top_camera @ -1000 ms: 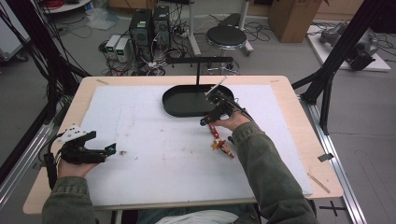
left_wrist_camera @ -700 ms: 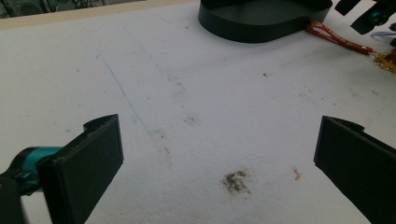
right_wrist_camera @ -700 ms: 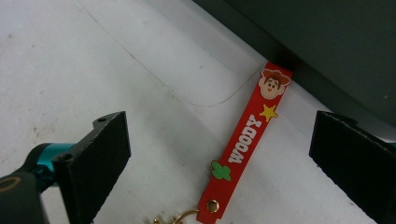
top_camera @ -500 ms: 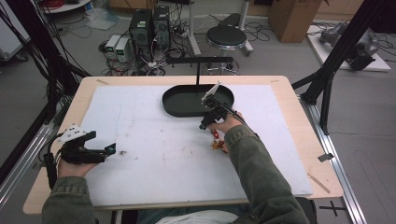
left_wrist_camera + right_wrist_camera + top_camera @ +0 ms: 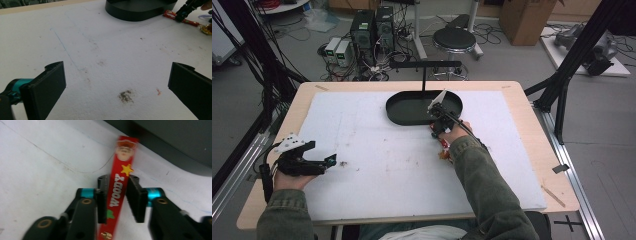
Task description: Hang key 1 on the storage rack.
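A red strap (image 5: 117, 187) printed "WOODY", with a cartoon face and a yellow star, lies on the white table cover just in front of the black oval tray (image 5: 404, 111). My right gripper (image 5: 116, 197) straddles the strap, its pads pressed against the two edges. In the high view the right gripper (image 5: 437, 127) sits at the tray's near right rim, and the strap (image 5: 443, 145) trails back to a gold charm (image 5: 444, 155). The left gripper (image 5: 115, 82) hovers low over the cover at the table's left, jaws wide apart and empty. The high view shows this left gripper (image 5: 329, 161) too.
A black T-shaped stand (image 5: 424, 65) rises behind the tray. A brown smudge (image 5: 125, 95) and small marks dot the white cover (image 5: 377, 165). The left gripper view shows the right gripper's tip on the strap (image 5: 175, 16) far off. The wooden table edge (image 5: 557, 165) borders the cover.
The right hand has shifted a little toward the tray and turned, and the gripper has settled over the red strap. The left gripper has stayed still.
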A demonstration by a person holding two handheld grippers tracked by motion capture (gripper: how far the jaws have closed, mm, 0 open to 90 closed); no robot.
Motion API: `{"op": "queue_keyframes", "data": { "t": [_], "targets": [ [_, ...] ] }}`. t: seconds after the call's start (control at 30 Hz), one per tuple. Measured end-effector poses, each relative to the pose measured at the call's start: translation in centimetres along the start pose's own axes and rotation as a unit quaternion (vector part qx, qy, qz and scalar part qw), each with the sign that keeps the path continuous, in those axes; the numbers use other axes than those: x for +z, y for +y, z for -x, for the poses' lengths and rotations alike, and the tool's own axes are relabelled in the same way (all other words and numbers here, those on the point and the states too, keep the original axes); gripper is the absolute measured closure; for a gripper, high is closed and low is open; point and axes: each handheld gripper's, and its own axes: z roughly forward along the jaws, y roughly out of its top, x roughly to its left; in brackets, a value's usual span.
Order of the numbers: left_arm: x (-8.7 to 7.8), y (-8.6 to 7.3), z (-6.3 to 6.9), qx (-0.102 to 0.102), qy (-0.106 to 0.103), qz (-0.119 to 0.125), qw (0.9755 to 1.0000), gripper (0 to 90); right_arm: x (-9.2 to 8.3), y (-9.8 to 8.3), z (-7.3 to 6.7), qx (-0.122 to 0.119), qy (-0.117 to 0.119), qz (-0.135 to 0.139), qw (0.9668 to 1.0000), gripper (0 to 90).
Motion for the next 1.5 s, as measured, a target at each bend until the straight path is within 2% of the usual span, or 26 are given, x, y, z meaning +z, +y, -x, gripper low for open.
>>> {"op": "queue_keyframes", "data": {
  "t": [0.07,0.17,0.3,0.47,0.7,0.77,0.87,1.03,1.13,1.33,1.4,1.5],
  "targets": [
    [0.0,0.0,0.0,-0.001,0.000,0.001,1.0000,1.9,-0.1,-0.1,0.0,-0.004,-0.011,0.000,0.9999,74.7],
    [0.0,0.0,0.0,-0.002,0.000,0.002,1.0000,1.9,-0.7,-0.2,0.2,-0.003,-0.004,0.006,1.0000,75.0],
    [0.0,0.0,0.0,-0.003,0.000,0.002,1.0000,1.9,-1.9,-0.4,0.8,0.006,0.025,0.018,0.9995,75.0],
    [0.0,0.0,0.0,-0.002,0.000,0.001,1.0000,1.9,-3.8,-0.8,1.6,0.007,0.048,0.033,0.9983,75.1],
    [0.0,0.0,0.0,-0.003,-0.001,0.001,1.0000,1.9,-6.7,-0.8,2.6,0.018,0.096,0.066,0.9930,75.1],
    [0.1,0.0,0.0,-0.004,-0.001,0.000,1.0000,1.9,-7.5,-0.8,2.6,0.010,0.103,0.071,0.9921,75.1],
    [0.2,0.0,0.1,0.000,-0.004,-0.005,1.0000,1.9,-8.6,-0.7,2.6,0.012,0.126,0.091,0.9878,75.1],
    [0.2,0.0,0.1,-0.003,-0.004,-0.003,1.0000,1.9,-9.9,-0.4,2.6,0.002,0.132,0.099,0.9862,75.1],
    [0.2,0.0,0.1,-0.003,-0.004,-0.004,1.0000,1.9,-10.7,-0.3,2.6,0.003,0.149,0.107,0.9830,75.2],
    [0.2,0.0,0.0,-0.003,-0.005,-0.004,1.0000,1.9,-12.0,-0.1,3.0,-0.003,0.159,0.122,0.9797,75.2],
    [0.2,0.0,0.0,-0.003,-0.005,-0.004,1.0000,1.9,-12.4,0.0,3.0,-0.007,0.157,0.123,0.9799,75.2],
    [0.2,0.0,0.0,-0.003,-0.005,-0.004,1.0000,1.9,-13.4,0.2,3.0,-0.008,0.160,0.129,0.9785,75.1]
  ]
}}
